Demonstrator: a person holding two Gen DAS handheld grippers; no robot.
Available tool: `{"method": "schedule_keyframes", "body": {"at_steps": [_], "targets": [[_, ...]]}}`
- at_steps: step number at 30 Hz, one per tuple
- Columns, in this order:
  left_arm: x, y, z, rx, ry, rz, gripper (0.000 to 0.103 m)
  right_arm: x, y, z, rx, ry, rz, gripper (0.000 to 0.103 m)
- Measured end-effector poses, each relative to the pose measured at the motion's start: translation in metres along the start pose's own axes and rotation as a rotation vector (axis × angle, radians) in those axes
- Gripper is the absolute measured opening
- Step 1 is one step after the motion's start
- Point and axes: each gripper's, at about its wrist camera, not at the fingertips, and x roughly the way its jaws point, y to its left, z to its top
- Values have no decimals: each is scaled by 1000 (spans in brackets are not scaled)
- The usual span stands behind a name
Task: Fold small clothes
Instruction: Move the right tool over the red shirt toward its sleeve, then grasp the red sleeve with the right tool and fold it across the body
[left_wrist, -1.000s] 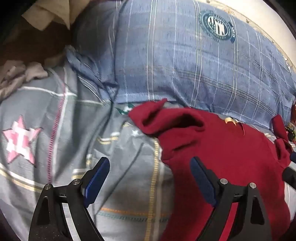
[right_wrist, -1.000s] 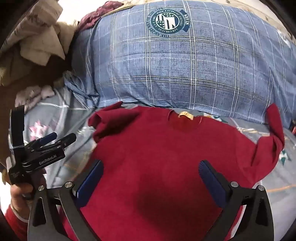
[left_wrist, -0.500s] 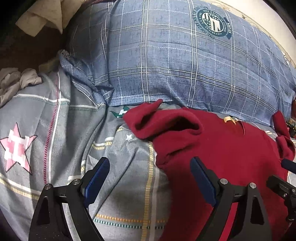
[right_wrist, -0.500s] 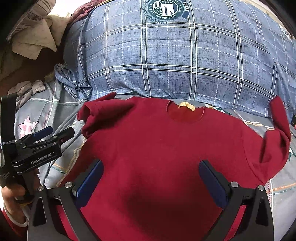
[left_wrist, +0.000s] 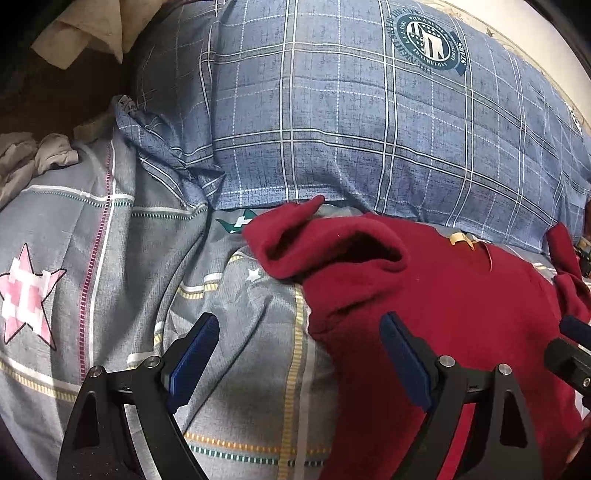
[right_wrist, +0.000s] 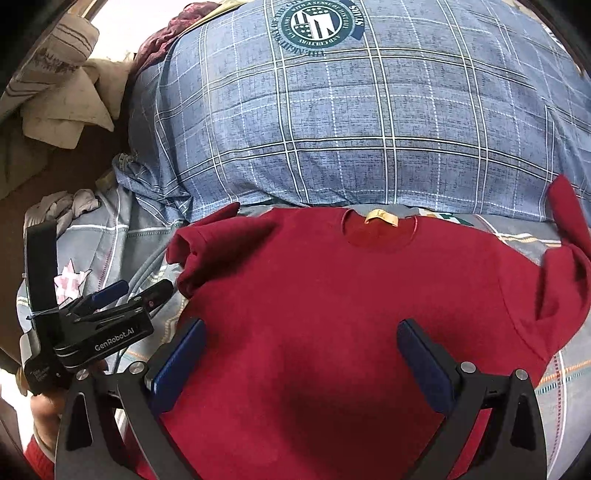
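While both spread, left gripper (left_wrist: 299, 354) straddles shirt (left_wrist: 443, 314) edge.

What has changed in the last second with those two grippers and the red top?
Both cameras have moved closer to the red top and the blue checked pillow; both look larger. Nothing was grasped or released: the left gripper and right gripper stay open. The top lies spread as before, sleeves still crumpled.
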Motion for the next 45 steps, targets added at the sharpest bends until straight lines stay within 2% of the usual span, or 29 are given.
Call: {"method": "schedule_keyframes", "body": {"at_steps": [4, 9, 16, 20, 22, 27, 32, 37, 40, 41, 45], "targets": [[2, 5, 1, -15, 4, 0, 89, 5, 5, -1, -13, -2, -9, 103], [6, 11, 2, -40, 14, 1, 89, 13, 8, 2, 2, 11, 27, 103], [14, 23, 5, -71, 27, 19, 89, 30, 16, 9, 10, 88, 60, 103], [21, 39, 8, -137, 37, 33, 89, 35, 32, 30, -10, 94, 87, 103], [25, 46, 8, -163, 48, 40, 89, 38, 43, 46, -42, 58, 114, 102], [32, 56, 9, -196, 66, 48, 89, 77, 73, 94, -86, 104, 205, 100], [36, 64, 12, -212, 67, 50, 89, 148, 101, 131, -52, 259, 265, 79], [43, 75, 14, -259, 83, 47, 88, 212, 117, 128, -34, 377, 221, 77], [43, 79, 14, -278, 84, 45, 88, 237, 118, 123, 3, 431, 242, 57], [44, 80, 14, -281, 83, 46, 88, 242, 120, 123, 7, 439, 252, 54], [47, 81, 14, -282, 94, 51, 88, 266, 127, 117, 7, 486, 236, 52]]}}
